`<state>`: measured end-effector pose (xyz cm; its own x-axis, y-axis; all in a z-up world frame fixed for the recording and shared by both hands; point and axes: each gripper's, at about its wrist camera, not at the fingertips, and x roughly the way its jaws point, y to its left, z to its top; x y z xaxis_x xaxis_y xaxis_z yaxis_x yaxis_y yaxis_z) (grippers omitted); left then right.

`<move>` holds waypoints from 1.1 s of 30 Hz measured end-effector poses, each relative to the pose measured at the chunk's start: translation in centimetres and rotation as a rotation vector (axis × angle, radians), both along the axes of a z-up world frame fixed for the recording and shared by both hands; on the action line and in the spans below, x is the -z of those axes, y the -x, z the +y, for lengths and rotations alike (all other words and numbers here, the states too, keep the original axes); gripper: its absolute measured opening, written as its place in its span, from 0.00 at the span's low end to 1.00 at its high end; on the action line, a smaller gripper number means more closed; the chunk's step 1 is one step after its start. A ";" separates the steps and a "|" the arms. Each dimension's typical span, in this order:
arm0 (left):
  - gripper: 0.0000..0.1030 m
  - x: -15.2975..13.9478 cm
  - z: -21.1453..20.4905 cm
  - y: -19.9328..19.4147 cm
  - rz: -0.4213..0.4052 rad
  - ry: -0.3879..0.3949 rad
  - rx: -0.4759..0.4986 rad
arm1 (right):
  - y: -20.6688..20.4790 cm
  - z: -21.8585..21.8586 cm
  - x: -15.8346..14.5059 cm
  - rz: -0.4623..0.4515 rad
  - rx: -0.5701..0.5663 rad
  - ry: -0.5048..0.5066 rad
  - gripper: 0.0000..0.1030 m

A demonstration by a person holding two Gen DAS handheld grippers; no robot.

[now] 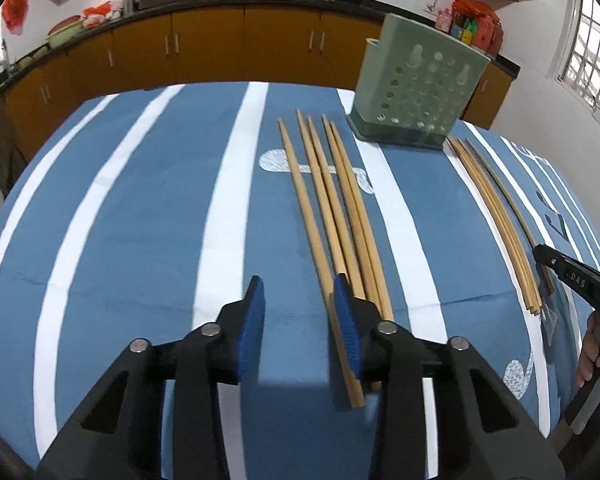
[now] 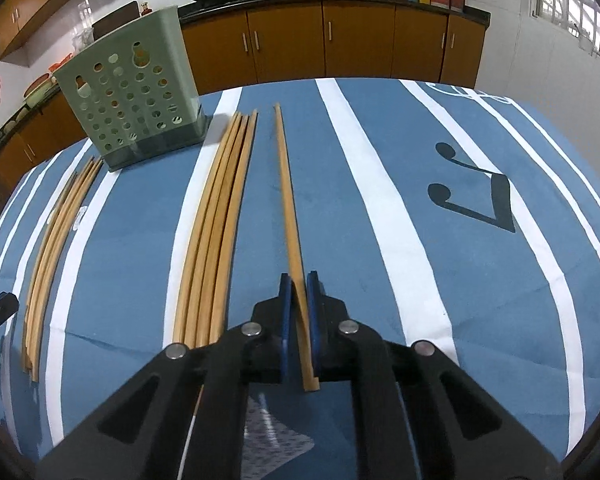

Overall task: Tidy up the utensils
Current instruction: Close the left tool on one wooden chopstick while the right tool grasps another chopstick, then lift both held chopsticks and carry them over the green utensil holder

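Blue striped tablecloth (image 2: 480, 280), perforated green plastic holder (image 2: 134, 96) upright, wooden chopsticks just beside it; right gripper (image 2: 299, 292) pinches one chopstick (image 2: 288, 200), left gripper (image 1: 298, 300) gapes wide, empty.

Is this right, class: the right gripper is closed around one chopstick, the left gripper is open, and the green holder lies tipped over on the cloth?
Not quite. The green holder stands upright on the cloth, as the right wrist view shows. The right gripper does grip one chopstick, and the left gripper is open.

Blue white-striped tablecloth (image 2: 380, 240), tan chopsticks (image 2: 216, 220), sage-green perforated holder (image 2: 132, 96)
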<state>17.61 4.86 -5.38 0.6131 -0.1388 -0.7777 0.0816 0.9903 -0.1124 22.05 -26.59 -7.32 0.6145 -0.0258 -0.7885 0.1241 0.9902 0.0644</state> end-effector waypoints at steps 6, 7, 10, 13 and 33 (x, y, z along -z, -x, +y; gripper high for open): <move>0.27 0.7 -0.8 -0.1 0.028 -0.014 0.025 | 0.0 0.2 -0.1 -0.004 -0.002 0.014 0.09; 0.26 0.8 -1.0 -0.1 0.029 -0.019 0.028 | 0.0 0.2 -0.1 -0.004 -0.003 0.016 0.09; 0.22 1.0 -1.3 -0.2 0.030 -0.053 0.024 | 0.0 0.2 -0.1 -0.002 -0.005 0.020 0.09; 0.16 1.0 -1.2 -0.6 0.033 -0.068 0.014 | 0.0 0.3 0.0 -0.003 -0.010 0.026 0.09; 0.08 1.2 2.9 -4.3 -0.012 -0.040 -0.054 | -2.5 -1.4 0.1 -0.030 0.001 0.000 0.08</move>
<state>21.90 7.78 -6.60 0.6285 -0.0742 -0.7743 0.0292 0.9970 -0.0719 24.60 -28.00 -7.38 0.6382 -0.0269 -0.7694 0.1235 0.9900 0.0678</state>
